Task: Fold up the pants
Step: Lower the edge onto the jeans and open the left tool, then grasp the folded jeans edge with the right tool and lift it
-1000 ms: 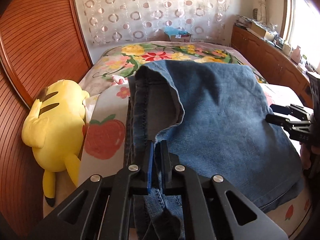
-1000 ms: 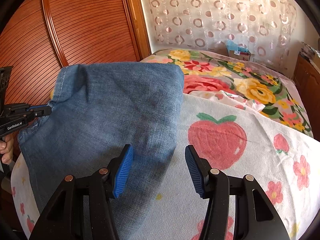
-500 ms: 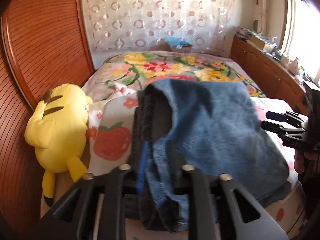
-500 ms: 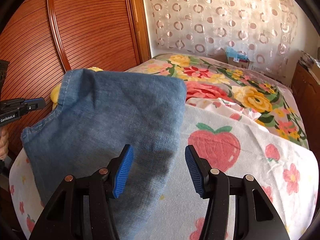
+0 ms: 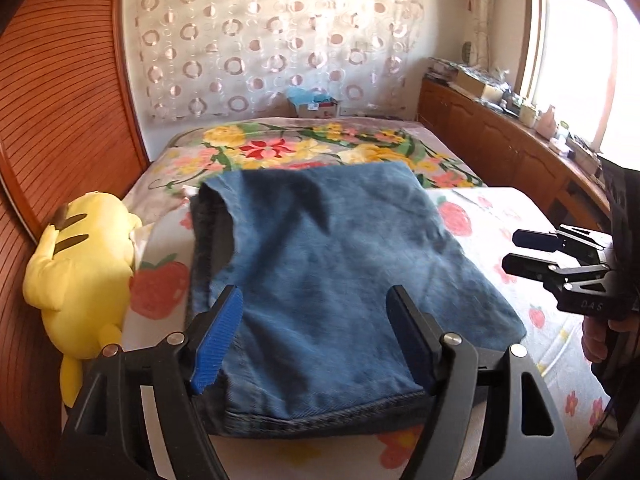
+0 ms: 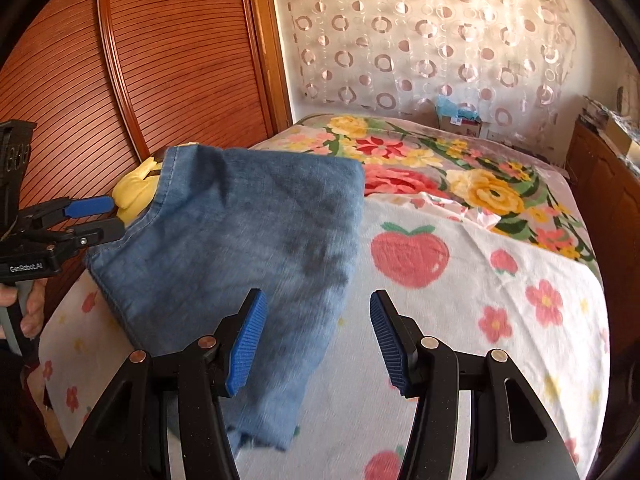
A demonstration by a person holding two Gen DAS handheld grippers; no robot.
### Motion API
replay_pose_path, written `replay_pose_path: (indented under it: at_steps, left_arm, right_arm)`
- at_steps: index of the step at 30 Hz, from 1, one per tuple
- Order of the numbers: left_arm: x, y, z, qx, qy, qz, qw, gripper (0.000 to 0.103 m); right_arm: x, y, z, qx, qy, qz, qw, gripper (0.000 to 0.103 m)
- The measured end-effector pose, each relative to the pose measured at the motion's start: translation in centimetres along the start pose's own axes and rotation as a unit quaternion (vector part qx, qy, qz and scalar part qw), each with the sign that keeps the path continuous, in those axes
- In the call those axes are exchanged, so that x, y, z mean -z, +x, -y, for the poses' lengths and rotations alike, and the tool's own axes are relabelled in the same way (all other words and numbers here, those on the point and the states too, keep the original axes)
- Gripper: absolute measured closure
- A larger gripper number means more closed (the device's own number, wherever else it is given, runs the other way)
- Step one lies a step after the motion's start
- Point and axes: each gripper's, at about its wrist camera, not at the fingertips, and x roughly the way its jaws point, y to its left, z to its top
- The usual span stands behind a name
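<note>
A wardrobe (image 5: pixel 60 92) of reddish slatted wood stands along the left side of the bed (image 5: pixel 500 216). The bed carries a white cover with strawberries, and at its far end a blanket (image 5: pixel 304 148) with big flowers. Behind the far edge, a sheer curtain (image 5: pixel 272 40) with ring patterns covers the wall. A low wooden cabinet (image 5: pixel 500 144) runs along the right side under a bright window (image 5: pixel 576 56); sunlight enters there. Small items crowd the cabinet top.

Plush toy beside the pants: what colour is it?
Yellow with dark stripes on its back, clearest in the left wrist view: plush toy.
</note>
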Motion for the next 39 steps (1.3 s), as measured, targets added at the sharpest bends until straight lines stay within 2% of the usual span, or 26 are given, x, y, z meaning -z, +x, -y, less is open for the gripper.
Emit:
replay_pose_path:
  at_steps: [7, 16, 26, 39]
  left_arm:
    - [1.5, 0.6, 1.9, 0.013, 0.014, -0.016, 0.9997, 0.028]
    - [3.3, 2.6, 1.9, 0.015, 0.014, -0.042, 0.9989, 0.028]
    - [4.5, 3.6, 2.3, 0.005, 0.027, -0.043, 0.9987, 0.027]
    - [4.6, 3.6, 2.4, 0.005, 0.026, -0.04, 0.9989, 0.027]
  right_arm:
    - [2.1, -1.2, -1.0, 0.003, 0.018, -0.01, 1.0, 0.045]
    - [3.4, -1.0, -1.4, 0.01, 0.024, -0.03, 0.999, 0.043]
    - [3.4, 0.9, -0.9, 0.011, 0.043, -0.052, 0.998, 0.043]
    - [3.5, 1.7, -1.4, -0.007, 0.057, -0.054, 0.997, 0.043]
